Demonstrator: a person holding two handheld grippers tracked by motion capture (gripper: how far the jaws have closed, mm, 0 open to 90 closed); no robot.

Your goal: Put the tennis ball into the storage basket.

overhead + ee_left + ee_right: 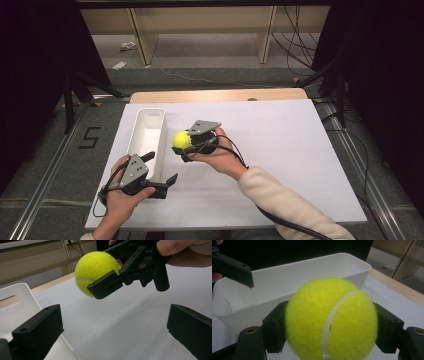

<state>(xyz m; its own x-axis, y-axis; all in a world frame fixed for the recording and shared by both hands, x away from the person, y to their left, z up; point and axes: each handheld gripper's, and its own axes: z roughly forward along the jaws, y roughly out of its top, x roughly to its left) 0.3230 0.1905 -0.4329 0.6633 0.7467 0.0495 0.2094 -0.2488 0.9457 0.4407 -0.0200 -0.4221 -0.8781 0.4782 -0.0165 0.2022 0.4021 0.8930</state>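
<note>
A yellow tennis ball [181,139] is held above the white board, just right of the long white bin [146,145]. My right gripper [184,142] is shut on the ball [331,319], with a black jaw pressed on each side; the bin [287,280] lies straight ahead of it. My left gripper [161,171] rests near the bin's near end, jaws wide apart with nothing between them. From the left gripper view the ball [96,271] hangs ahead in the other gripper [107,285], and the bin's rim [18,293] is at the left.
A white board [300,150] covers the wooden table, with a strip of bare wood [215,95] at the far edge. Beyond it stand a wooden shelf frame [200,30] and loose cables on the grey floor. Black tripod legs [330,75] flank the table.
</note>
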